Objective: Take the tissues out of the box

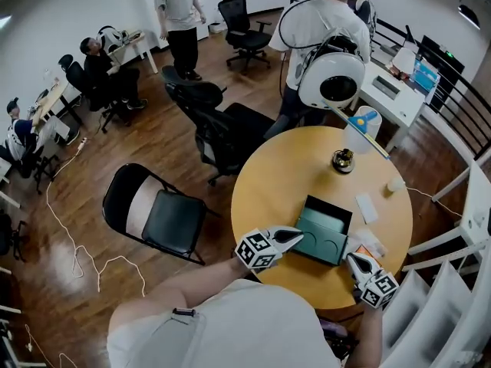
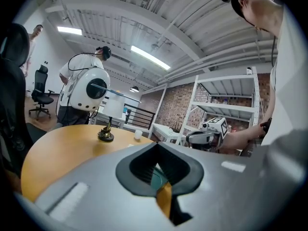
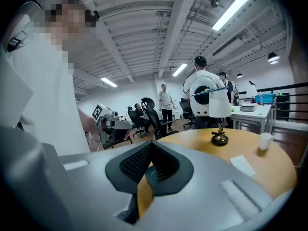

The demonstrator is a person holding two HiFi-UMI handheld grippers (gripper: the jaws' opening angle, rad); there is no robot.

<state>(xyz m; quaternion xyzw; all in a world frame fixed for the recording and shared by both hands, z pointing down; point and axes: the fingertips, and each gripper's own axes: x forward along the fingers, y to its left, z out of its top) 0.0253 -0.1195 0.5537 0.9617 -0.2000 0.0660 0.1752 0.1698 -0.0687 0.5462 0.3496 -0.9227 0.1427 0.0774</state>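
A dark green tissue box (image 1: 328, 232) lay on the round yellow surface (image 1: 284, 175), near the person's edge. The left gripper (image 1: 295, 236) had its jaws together and empty, its tip at the box's left side. The right gripper (image 1: 354, 261) was also closed on nothing and sat just beside the box's near right corner. A flat white sheet (image 1: 367, 208) lay to the right of the box. A small cup (image 1: 396, 184) and a little lamp (image 1: 343, 160) stood farther back.
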